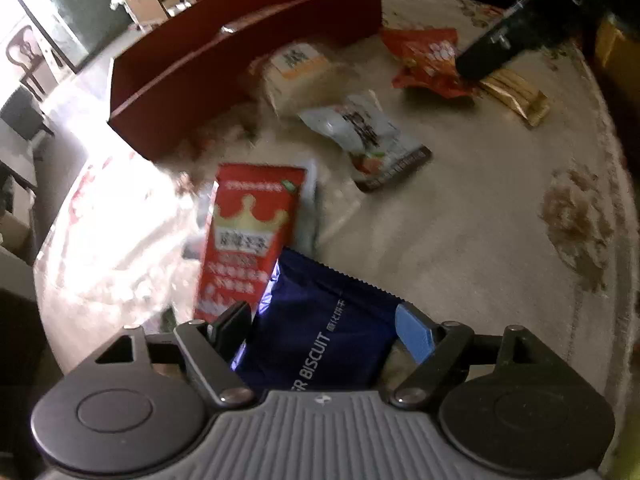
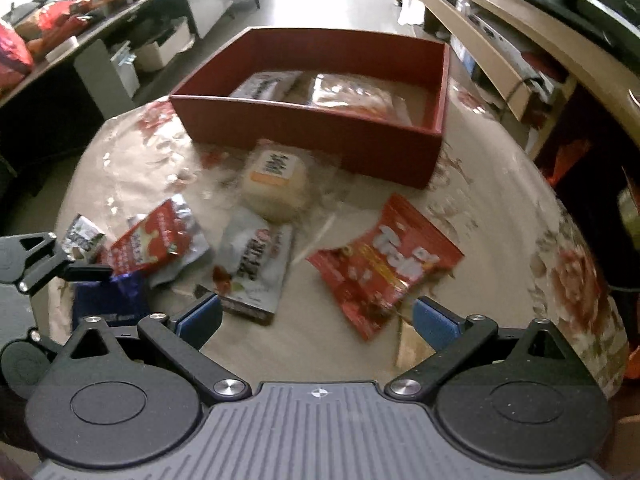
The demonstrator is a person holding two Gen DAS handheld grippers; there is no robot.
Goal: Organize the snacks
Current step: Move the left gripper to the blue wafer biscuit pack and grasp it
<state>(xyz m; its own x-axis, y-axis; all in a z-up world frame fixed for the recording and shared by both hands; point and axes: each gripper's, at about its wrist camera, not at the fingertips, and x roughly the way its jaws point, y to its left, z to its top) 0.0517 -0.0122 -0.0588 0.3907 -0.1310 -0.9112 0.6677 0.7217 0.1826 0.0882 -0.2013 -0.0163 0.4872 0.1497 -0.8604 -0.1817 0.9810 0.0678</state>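
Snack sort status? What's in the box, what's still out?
Done: two packets lie inside the red box. In hand: nothing gripped; the left gripper straddles the navy biscuit packet, pads apart. The right gripper is open over the red gummy bag. Left: crown-print red packet, grey-white pouch, wrapped bun, gold sticks.

A floral tablecloth (image 2: 572,280) covers the round table. At upper right of the right wrist view runs a long wooden shelf unit (image 2: 480,28); at upper left, a dark counter (image 2: 80,36) piled with goods. A chair (image 1: 28,56) stands at far left of the left wrist view.
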